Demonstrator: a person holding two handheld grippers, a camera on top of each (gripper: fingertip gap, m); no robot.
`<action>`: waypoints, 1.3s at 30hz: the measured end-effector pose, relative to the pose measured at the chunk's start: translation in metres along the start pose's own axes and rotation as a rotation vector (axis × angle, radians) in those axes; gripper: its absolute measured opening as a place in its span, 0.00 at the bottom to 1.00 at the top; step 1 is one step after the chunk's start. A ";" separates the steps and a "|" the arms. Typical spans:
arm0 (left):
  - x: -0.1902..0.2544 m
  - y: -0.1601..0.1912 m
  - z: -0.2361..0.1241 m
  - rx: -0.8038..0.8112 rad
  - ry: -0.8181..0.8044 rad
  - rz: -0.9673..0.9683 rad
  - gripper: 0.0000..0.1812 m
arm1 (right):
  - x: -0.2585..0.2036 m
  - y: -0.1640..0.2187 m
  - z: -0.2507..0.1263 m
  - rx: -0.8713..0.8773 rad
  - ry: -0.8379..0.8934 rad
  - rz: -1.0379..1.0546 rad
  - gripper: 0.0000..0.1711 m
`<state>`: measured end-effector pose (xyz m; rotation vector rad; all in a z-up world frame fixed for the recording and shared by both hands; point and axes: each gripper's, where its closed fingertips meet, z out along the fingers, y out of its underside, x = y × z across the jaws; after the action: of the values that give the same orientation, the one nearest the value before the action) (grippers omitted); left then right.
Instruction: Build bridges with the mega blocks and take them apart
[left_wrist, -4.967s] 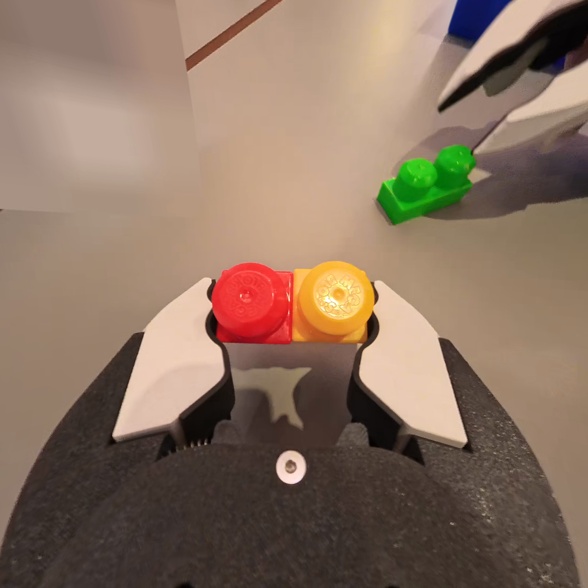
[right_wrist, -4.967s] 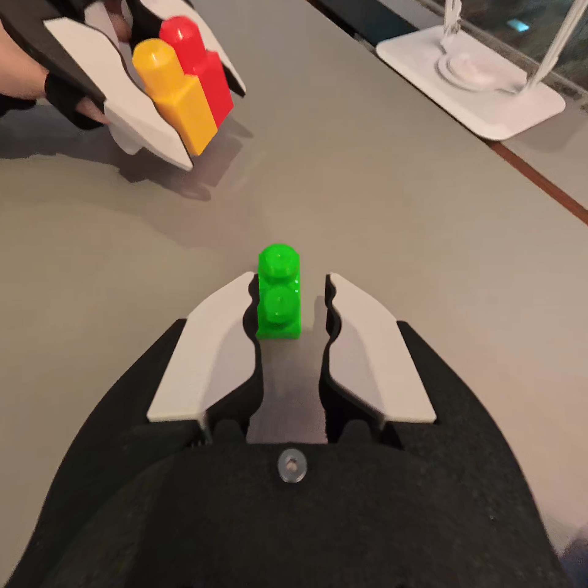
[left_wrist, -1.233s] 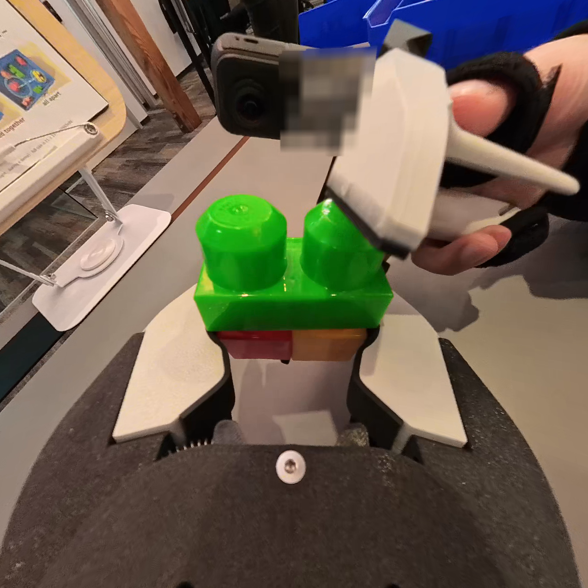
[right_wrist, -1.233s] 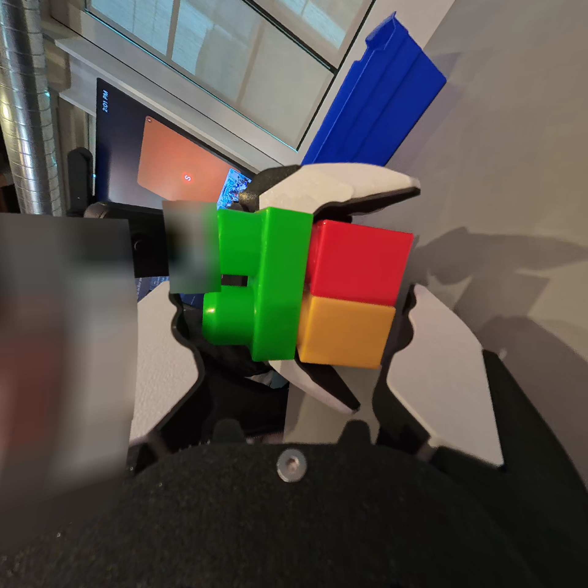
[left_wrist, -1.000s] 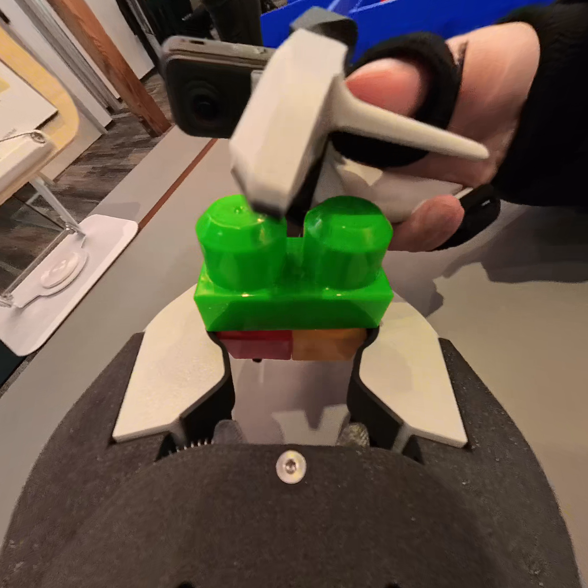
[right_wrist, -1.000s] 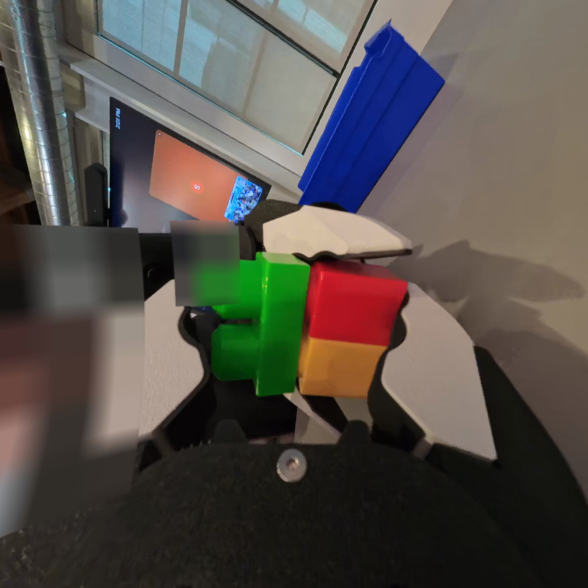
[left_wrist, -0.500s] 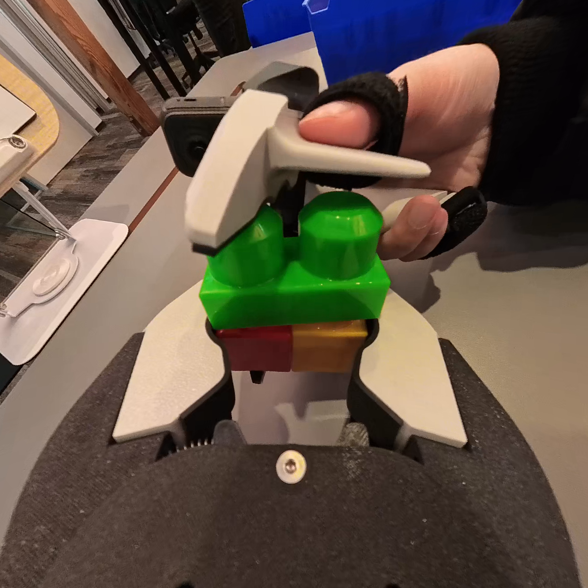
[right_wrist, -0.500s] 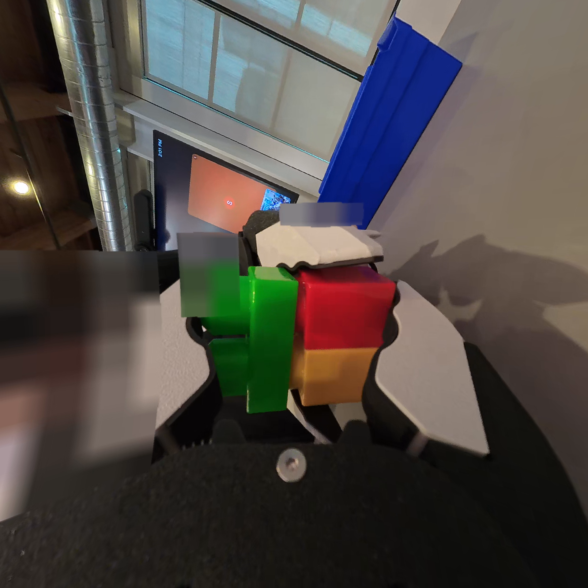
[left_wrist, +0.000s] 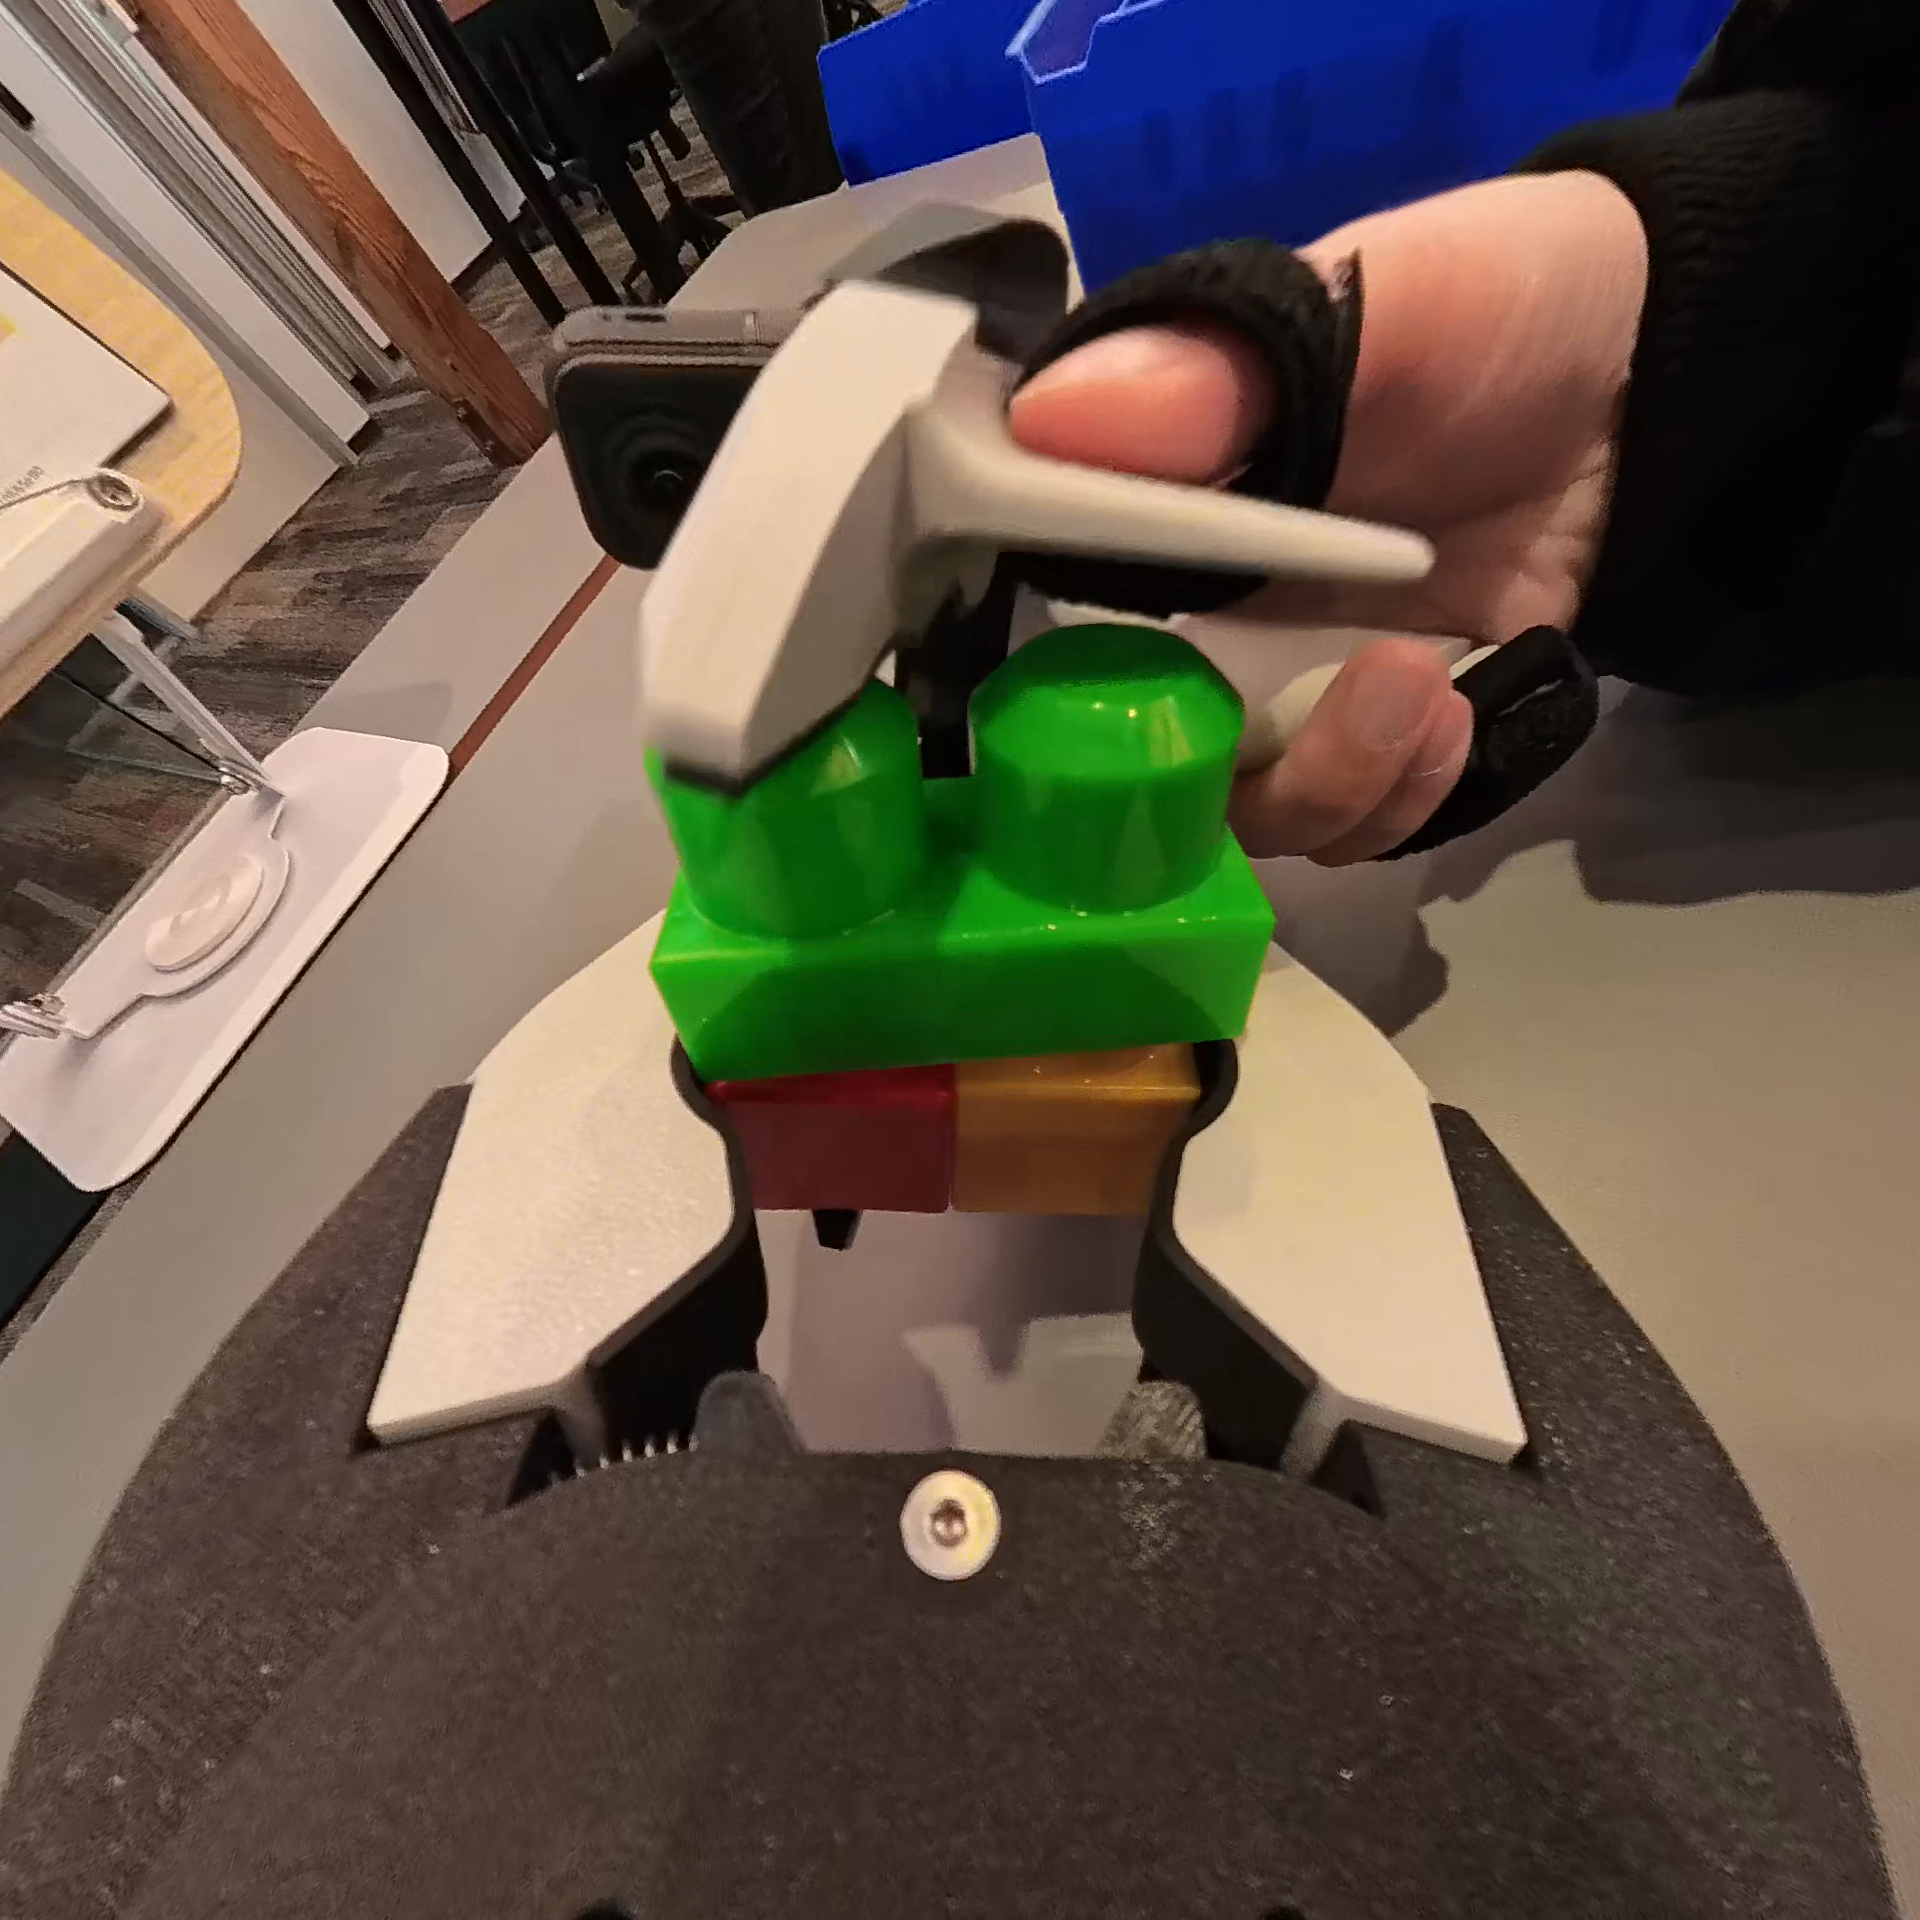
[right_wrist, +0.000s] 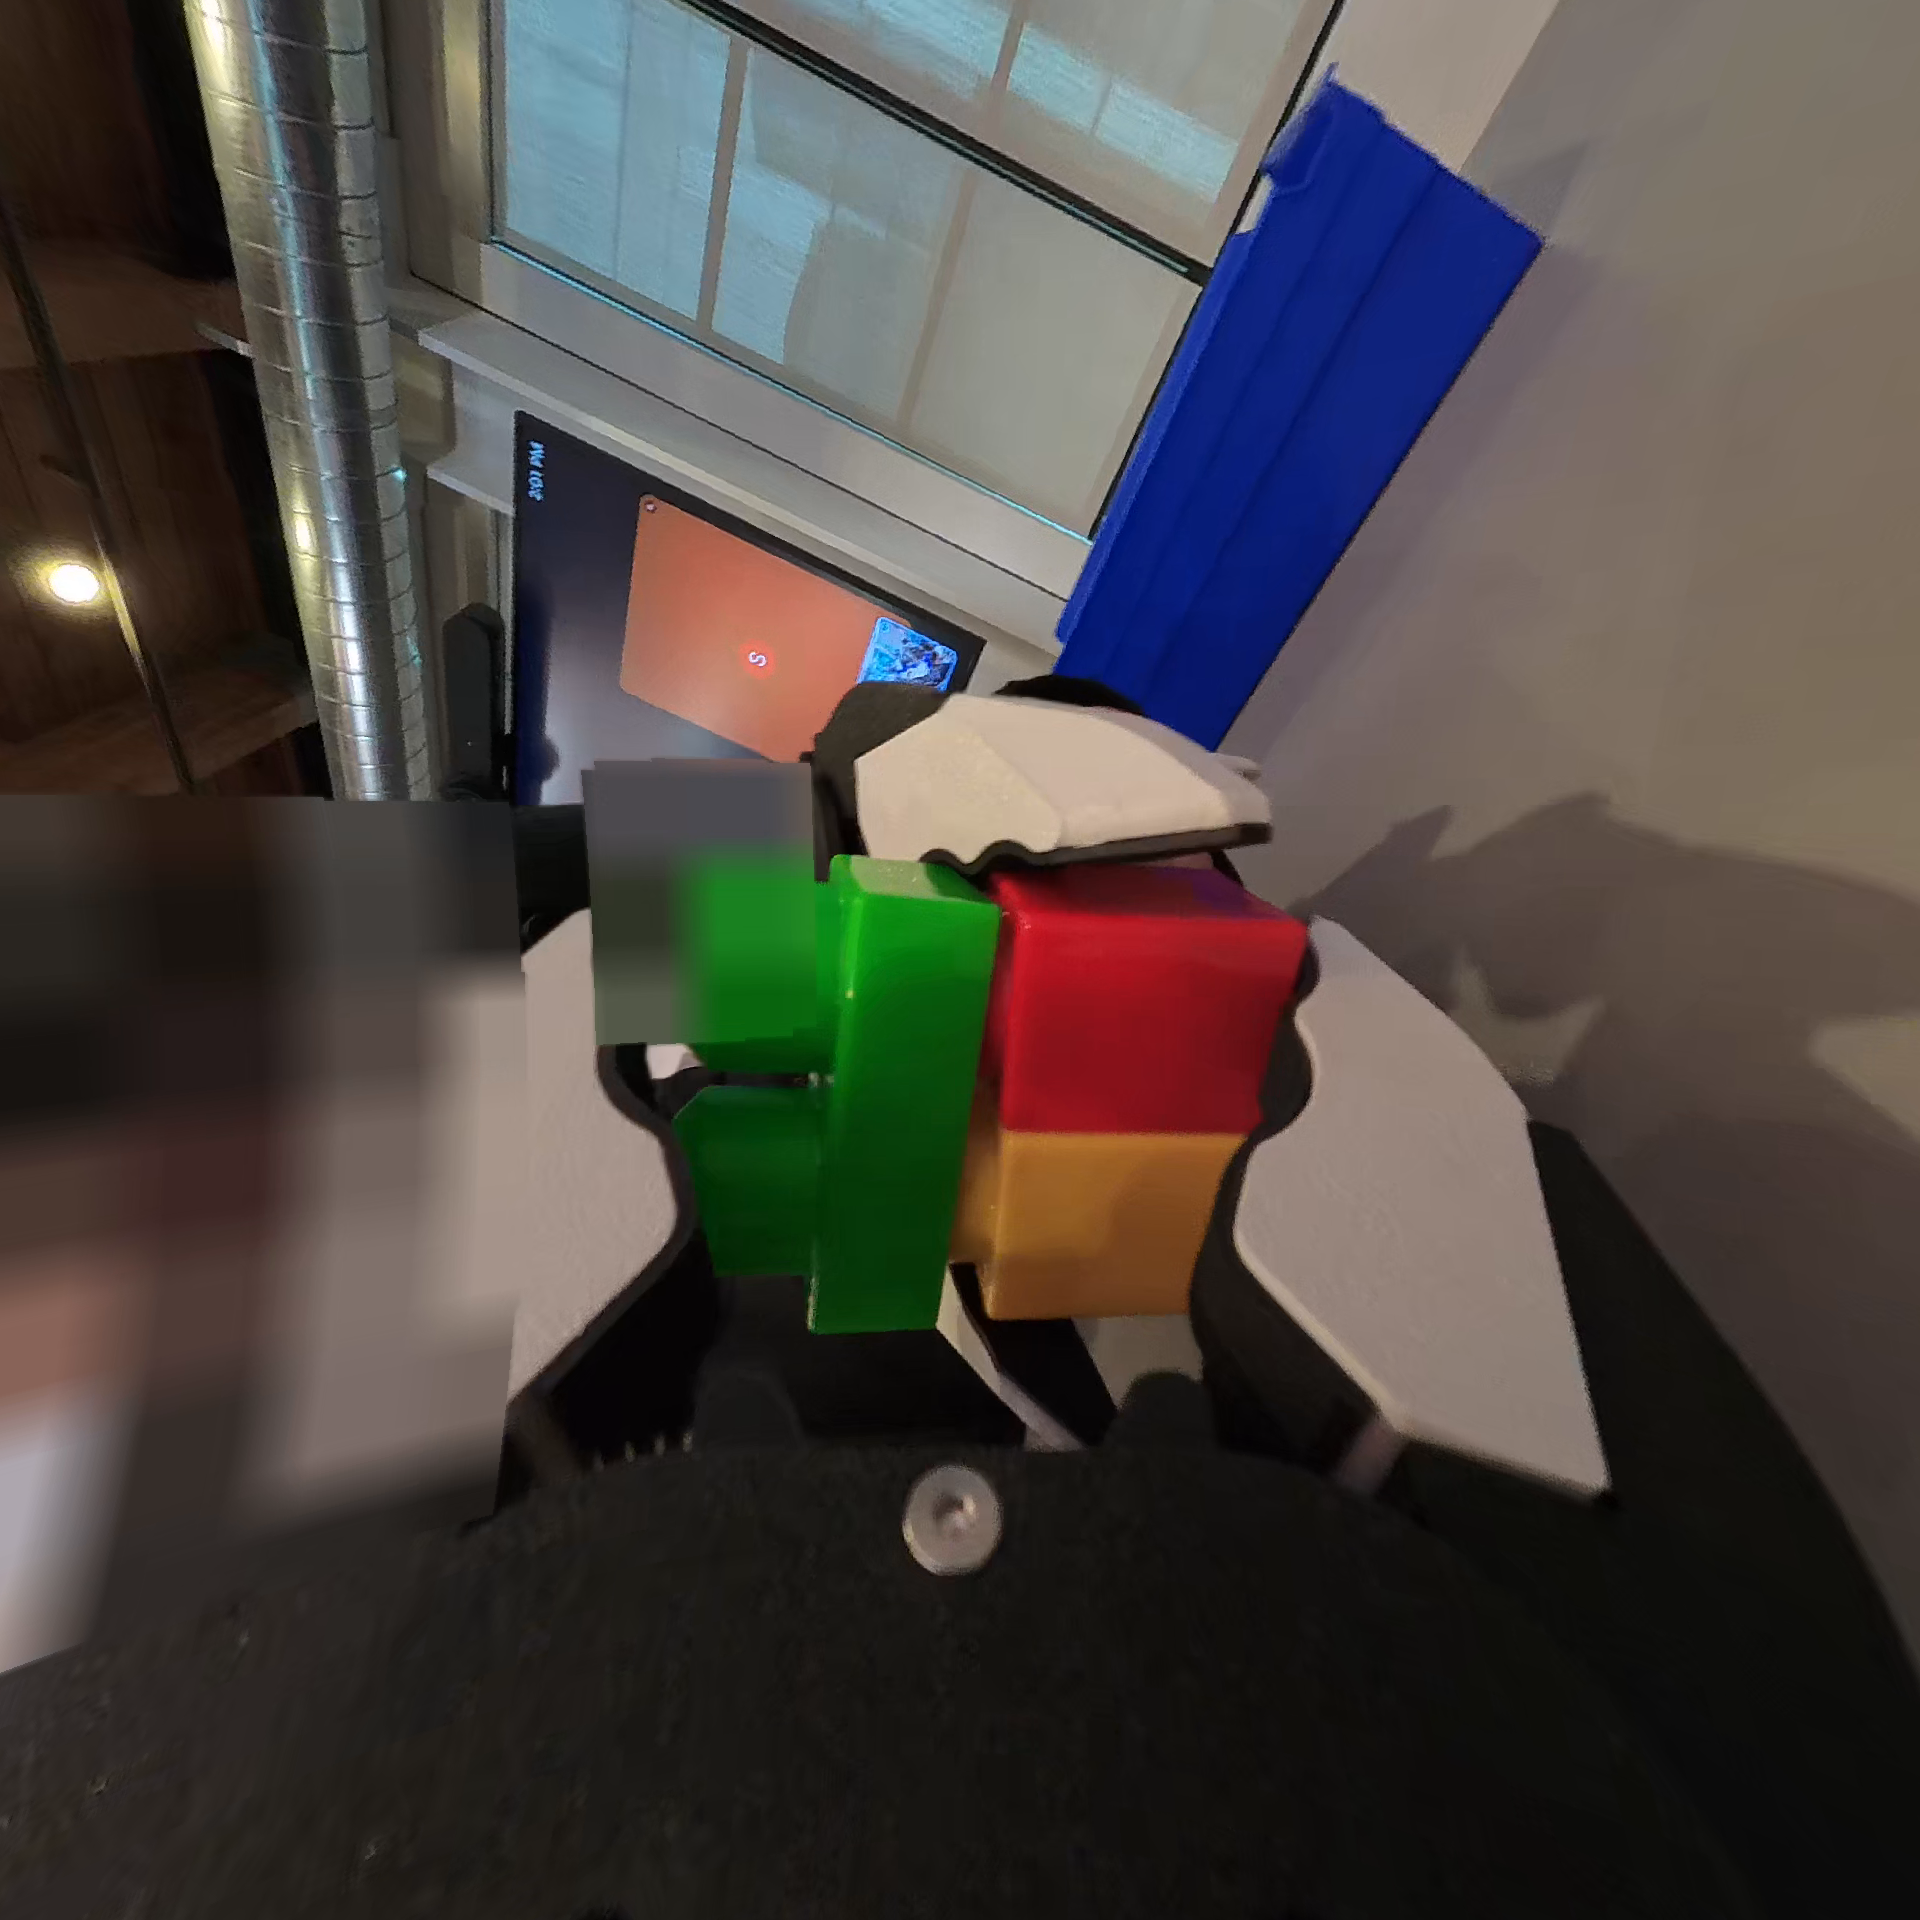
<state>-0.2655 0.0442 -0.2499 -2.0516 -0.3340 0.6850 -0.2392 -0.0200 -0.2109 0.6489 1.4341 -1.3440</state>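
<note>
A green two-stud block (left_wrist: 956, 977) sits on a red block (left_wrist: 842, 1143) and a yellow block (left_wrist: 1070, 1138) that stand side by side. My left gripper (left_wrist: 951, 1127) is shut on the red and yellow pair and holds the stack above the grey table (left_wrist: 1662, 1091). My right gripper (right_wrist: 966, 1122) spans the stack end to end. One of its fingers (left_wrist: 790, 582) presses on a green stud, and the other touches the bottom of the red block (right_wrist: 1132, 997). The green block (right_wrist: 894, 1091) and yellow block (right_wrist: 1091, 1216) also show in the right wrist view.
A gloved hand (left_wrist: 1455, 436) holds the right gripper. Blue bins (left_wrist: 1299, 135) stand at the table's far side and also show in the right wrist view (right_wrist: 1299, 436). A white stand base (left_wrist: 239, 935) lies at the table's left edge. A monitor (right_wrist: 727, 623) is behind. The tips of one gripper are about 6 centimetres away from the tips of the other.
Five seconds ago the green block lay on the table; now it sits on the red and yellow pair. In the last second my right gripper swung over the stack and closed on it.
</note>
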 end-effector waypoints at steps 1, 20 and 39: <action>0.000 -0.001 -0.001 0.007 0.007 -0.012 0.49 | -0.003 0.000 0.000 -0.001 -0.015 0.005 0.69; -0.009 -0.017 -0.010 0.090 -0.073 0.015 0.49 | -0.012 0.001 -0.001 -0.019 0.008 -0.040 0.72; -0.025 -0.007 -0.011 0.048 -0.148 -0.019 0.49 | -0.005 0.016 0.005 -0.052 0.035 -0.054 0.65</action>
<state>-0.2790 0.0287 -0.2312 -1.9546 -0.4166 0.8275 -0.2215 -0.0194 -0.2120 0.6058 1.5194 -1.3379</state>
